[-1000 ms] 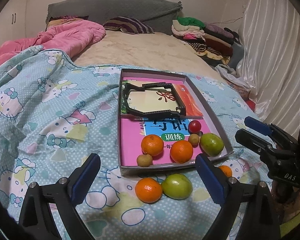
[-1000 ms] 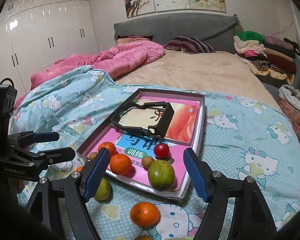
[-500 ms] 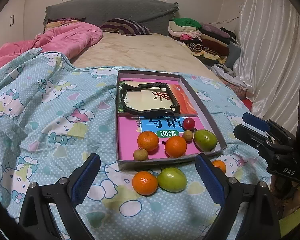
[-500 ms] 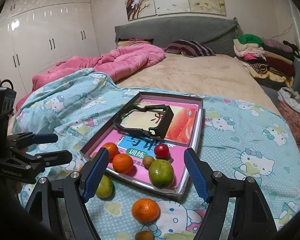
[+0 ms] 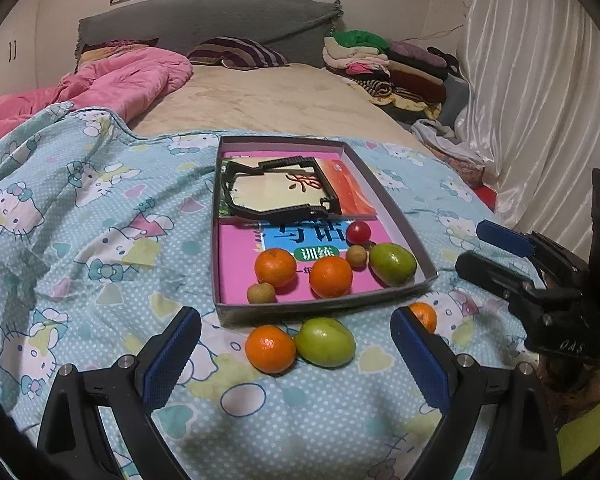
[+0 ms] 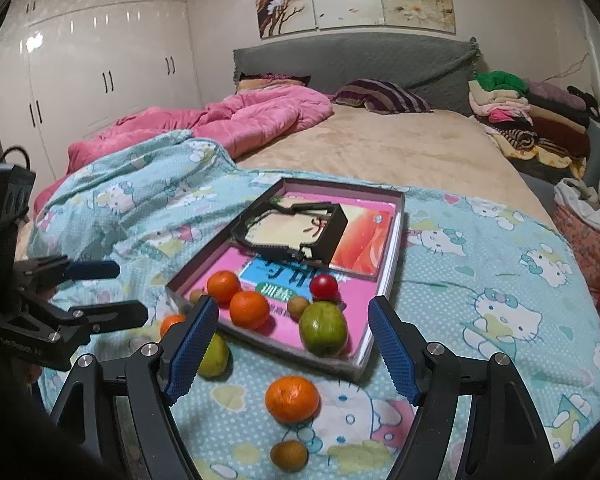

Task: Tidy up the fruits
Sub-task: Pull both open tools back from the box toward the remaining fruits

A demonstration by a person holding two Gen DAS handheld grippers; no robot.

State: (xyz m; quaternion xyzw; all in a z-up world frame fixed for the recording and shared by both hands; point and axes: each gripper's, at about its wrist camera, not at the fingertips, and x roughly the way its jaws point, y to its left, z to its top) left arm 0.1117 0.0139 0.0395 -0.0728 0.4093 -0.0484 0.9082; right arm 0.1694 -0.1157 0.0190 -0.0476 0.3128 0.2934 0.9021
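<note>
A shallow grey box (image 5: pixel 392 208) (image 6: pixel 399 236) lies on the bed with books inside. At its near end sit two oranges (image 5: pixel 331 276), a green fruit (image 5: pixel 393 263) (image 6: pixel 323 328), a red cherry tomato (image 5: pixel 358 233) (image 6: pixel 323 285) and two small brown fruits (image 5: pixel 261 293). Outside the box lie an orange (image 5: pixel 270 349), a green fruit (image 5: pixel 325 342) (image 6: pixel 214 357), another orange (image 6: pixel 292 398) (image 5: pixel 423 315) and a small brown fruit (image 6: pixel 289 455). My left gripper (image 5: pixel 296 352) hangs open above the loose orange and green fruit. My right gripper (image 6: pixel 292 344) is open and holds nothing.
A black plastic frame (image 5: pixel 276 192) (image 6: pixel 296 232) rests on the books at the box's far end. The box sits on a blue cartoon-print blanket (image 5: pixel 84 240). A pink quilt (image 5: pixel 112 88) and folded clothes (image 5: pixel 380 64) lie further back. White curtains (image 5: pixel 540 100) hang at the right.
The left wrist view has pulled back slightly, so the box and fruits sit a little smaller and higher. Both grippers stay open. No fruit has moved.
</note>
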